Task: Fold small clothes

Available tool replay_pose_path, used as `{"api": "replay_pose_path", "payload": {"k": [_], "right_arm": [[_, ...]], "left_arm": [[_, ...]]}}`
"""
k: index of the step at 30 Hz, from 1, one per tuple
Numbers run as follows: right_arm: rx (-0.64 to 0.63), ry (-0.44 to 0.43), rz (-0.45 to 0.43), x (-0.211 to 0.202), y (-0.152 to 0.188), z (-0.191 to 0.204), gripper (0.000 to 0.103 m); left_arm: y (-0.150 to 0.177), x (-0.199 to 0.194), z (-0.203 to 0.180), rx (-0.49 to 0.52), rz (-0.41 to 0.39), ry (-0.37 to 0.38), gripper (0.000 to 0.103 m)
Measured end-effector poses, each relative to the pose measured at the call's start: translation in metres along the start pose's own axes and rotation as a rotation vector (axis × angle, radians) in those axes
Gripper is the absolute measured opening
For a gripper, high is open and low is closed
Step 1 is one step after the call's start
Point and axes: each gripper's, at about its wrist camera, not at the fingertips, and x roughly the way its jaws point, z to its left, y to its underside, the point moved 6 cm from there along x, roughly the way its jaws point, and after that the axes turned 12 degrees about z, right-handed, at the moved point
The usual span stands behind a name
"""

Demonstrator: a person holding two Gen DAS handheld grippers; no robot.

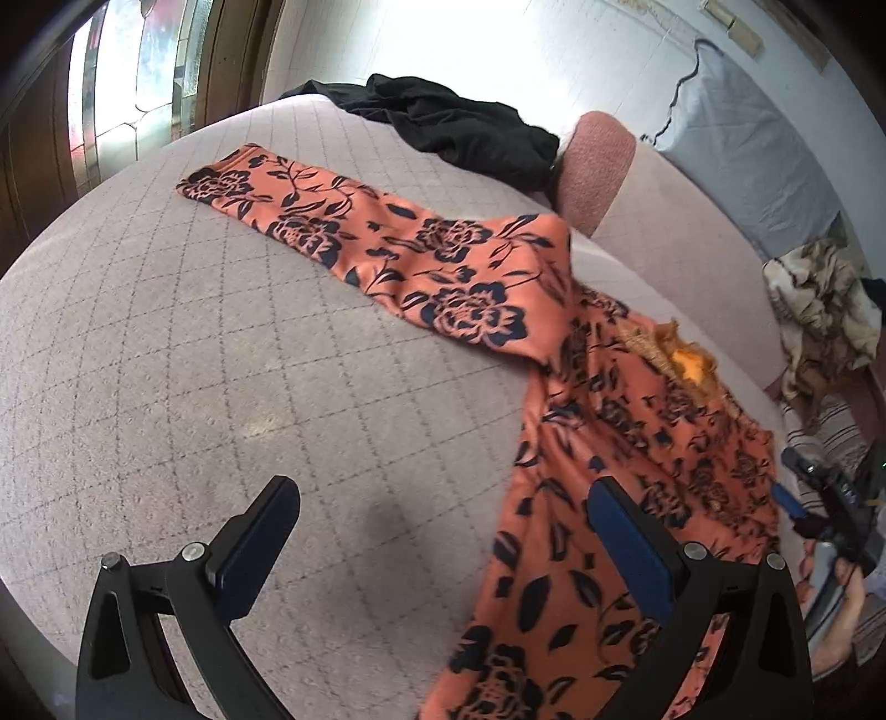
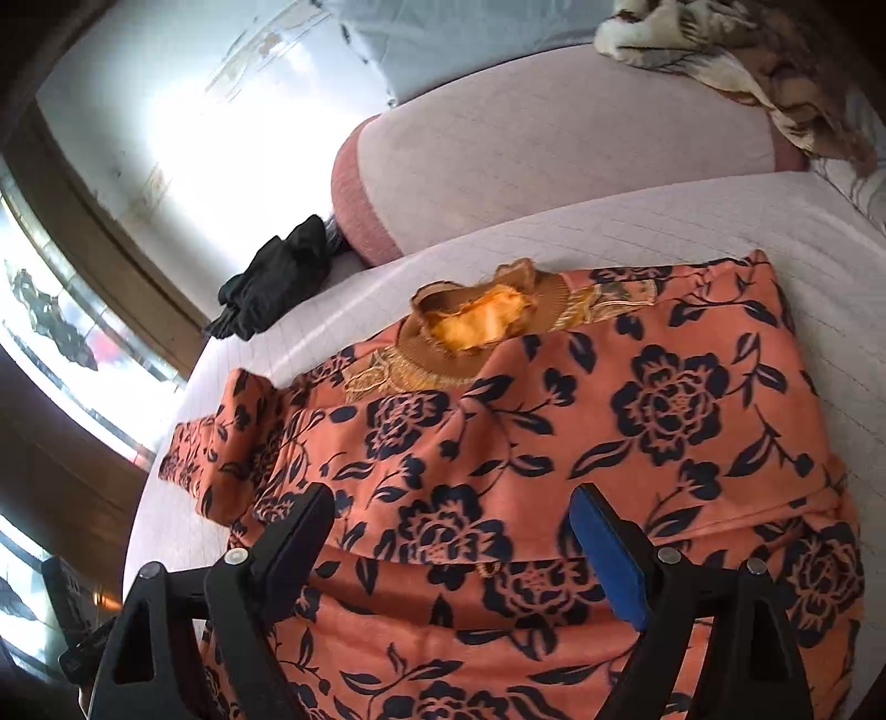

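An orange top with dark blue flowers (image 1: pixel 626 443) lies on the bed. One sleeve (image 1: pixel 354 232) stretches out flat to the far left. Its brown knit collar (image 2: pixel 487 327) faces the pillow. In the right wrist view the near part (image 2: pixel 554 454) is folded over across the body. My left gripper (image 1: pixel 443 515) is open and empty above the bedcover, its right finger (image 1: pixel 631 548) over the garment's edge. My right gripper (image 2: pixel 454 526) is open and empty just above the folded top; it also shows in the left wrist view (image 1: pixel 797 498).
The bed has a pinkish quilted cover (image 1: pixel 221 387). A black garment (image 1: pixel 454 127) lies crumpled at the far side by a pink bolster pillow (image 1: pixel 598 166). A brown and cream patterned blanket (image 2: pixel 747 50) lies beyond the pillow. A window (image 1: pixel 138 72) is at the left.
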Motion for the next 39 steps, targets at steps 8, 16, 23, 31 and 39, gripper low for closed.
{"api": "replay_pose_path", "payload": {"k": [8,16,23,31,39], "right_arm": [[0.391,-0.178,-0.024,-0.012,-0.003,-0.115,0.089],[0.370,-0.259,-0.042,-0.001,0.000,-0.127,0.089],[0.296,-0.247,-0.069,0.001,0.006,-0.123,0.089],[0.286,-0.250,-0.081,0.003,0.008,-0.125,0.089],[0.285,-0.249,-0.073,0.003,0.006,-0.124,0.089]], "left_arm": [[-0.059,0.038,-0.112,0.119,0.123,0.260,0.103],[-0.095,0.138,-0.146,0.121,0.308,0.159,0.086],[-0.113,0.160,-0.154,0.145,0.313,0.122,0.077],[-0.117,0.183,-0.137,0.183,0.334,-0.055,0.014],[-0.101,0.125,-0.124,0.180,0.104,-0.075,0.005]]}}
